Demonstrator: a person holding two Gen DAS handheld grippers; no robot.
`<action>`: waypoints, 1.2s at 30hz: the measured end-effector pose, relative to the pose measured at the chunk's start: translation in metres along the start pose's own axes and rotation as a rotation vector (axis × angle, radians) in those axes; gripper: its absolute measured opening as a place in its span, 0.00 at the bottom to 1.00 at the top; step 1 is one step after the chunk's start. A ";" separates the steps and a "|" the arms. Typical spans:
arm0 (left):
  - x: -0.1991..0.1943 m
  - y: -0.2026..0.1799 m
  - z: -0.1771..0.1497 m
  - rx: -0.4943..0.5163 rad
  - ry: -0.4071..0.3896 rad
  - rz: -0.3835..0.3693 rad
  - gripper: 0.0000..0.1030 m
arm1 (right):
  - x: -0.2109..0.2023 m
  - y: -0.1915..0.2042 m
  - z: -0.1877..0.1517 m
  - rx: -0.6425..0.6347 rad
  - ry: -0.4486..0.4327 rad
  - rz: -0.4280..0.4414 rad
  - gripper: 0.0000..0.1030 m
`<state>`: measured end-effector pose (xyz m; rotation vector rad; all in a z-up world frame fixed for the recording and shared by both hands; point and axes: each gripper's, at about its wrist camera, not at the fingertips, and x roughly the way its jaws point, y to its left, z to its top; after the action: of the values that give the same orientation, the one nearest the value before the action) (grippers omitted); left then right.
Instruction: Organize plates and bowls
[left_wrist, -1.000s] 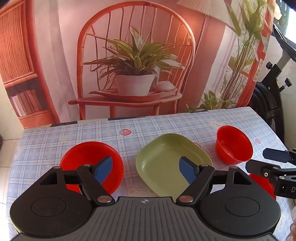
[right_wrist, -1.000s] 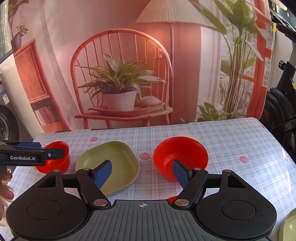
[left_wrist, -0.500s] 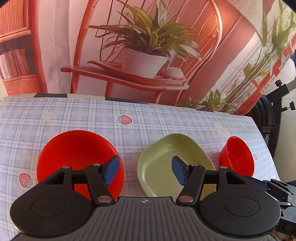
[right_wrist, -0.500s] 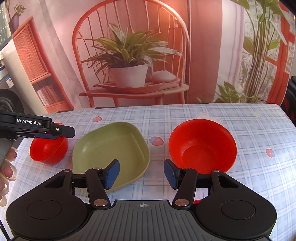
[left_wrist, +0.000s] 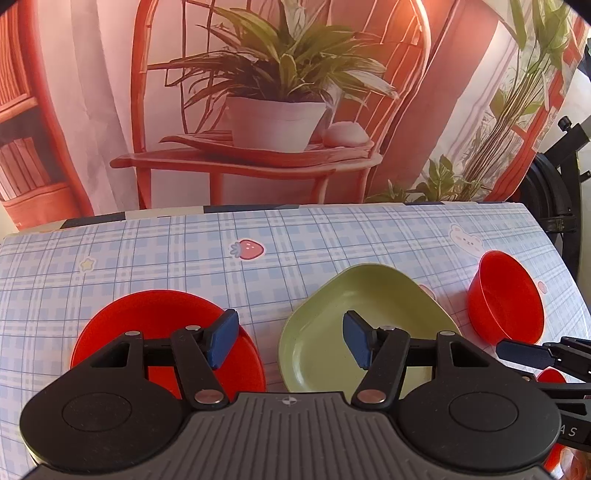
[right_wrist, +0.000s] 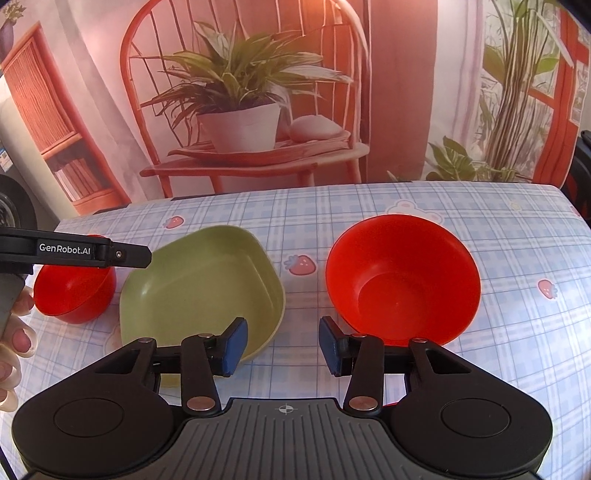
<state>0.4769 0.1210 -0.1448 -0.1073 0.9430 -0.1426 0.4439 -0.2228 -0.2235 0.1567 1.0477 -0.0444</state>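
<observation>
A table (left_wrist: 332, 236) under a blue plaid cloth printed with strawberries carries three dishes in a row before a backdrop (right_wrist: 258, 92) picturing a potted plant on a red chair. At the centre lies a green plate (right_wrist: 199, 284), bare inside. To its left, in the right wrist view, sits a small red bowl (right_wrist: 74, 295); to its right a wide red bowl (right_wrist: 402, 277); nothing shows inside either. The left claw (left_wrist: 288, 341) hangs spread wide and holding nothing, above the gap between one red bowl (left_wrist: 155, 325) and the plate (left_wrist: 354, 314), a second red bowl (left_wrist: 506, 299) beyond. The right claw (right_wrist: 282, 345) hangs likewise spread and bare, over the cloth between plate and wide bowl. In the right wrist view the left claw's black finger crosses the small bowl's rim.
</observation>
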 end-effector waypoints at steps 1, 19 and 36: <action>-0.002 -0.001 0.001 0.001 -0.009 -0.017 0.62 | 0.001 0.000 0.000 -0.001 0.003 0.004 0.39; 0.020 -0.004 -0.003 0.005 0.040 -0.043 0.58 | 0.020 -0.006 0.000 0.063 0.057 0.079 0.34; 0.023 -0.009 -0.018 0.061 0.048 -0.008 0.20 | 0.026 -0.011 0.000 0.078 0.051 0.031 0.11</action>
<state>0.4752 0.1075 -0.1721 -0.0512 0.9857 -0.1824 0.4559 -0.2331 -0.2473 0.2463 1.0943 -0.0537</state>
